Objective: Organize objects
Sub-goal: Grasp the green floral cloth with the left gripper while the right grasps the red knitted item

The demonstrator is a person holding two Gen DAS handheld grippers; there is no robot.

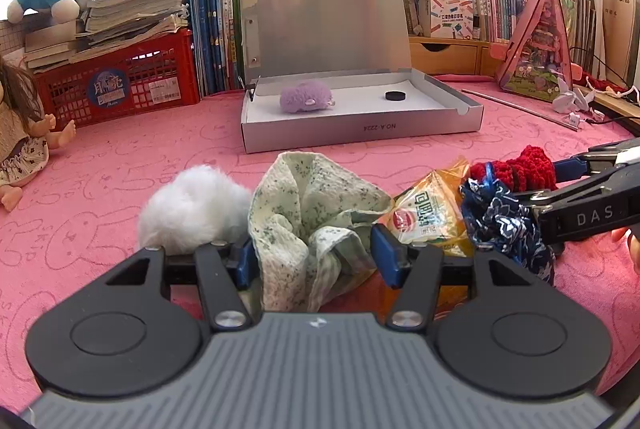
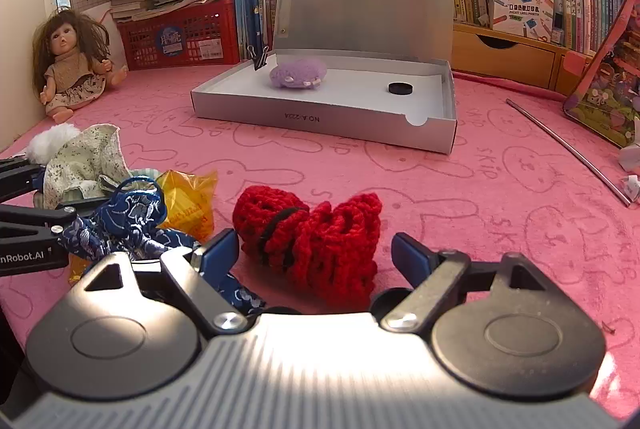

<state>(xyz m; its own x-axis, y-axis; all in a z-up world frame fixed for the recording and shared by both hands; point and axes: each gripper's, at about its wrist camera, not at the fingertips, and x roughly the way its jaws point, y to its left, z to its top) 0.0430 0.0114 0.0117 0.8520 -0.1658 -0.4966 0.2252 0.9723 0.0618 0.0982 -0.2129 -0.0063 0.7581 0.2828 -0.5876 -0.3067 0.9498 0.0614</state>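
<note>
While only a purple plush (image 1: 306,98) and black disc (image 1: 394,95) sit boxed, our left gripper (image 1: 312,253) straddles the floral cloth (image 1: 316,205) — right gripper (image 2: 314,253) gapes around red knitwear (image 2: 316,233), neither visibly clamped.

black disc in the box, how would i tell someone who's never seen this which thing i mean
Find the open grey cardboard box on the pink cloth in front of the bookshelves. Two things lie on its white floor: a fluffy purple toy near the binder clip side and, apart from it toward the other end, the black disc. It is the only flat, round, hard-looking piece there.
</note>
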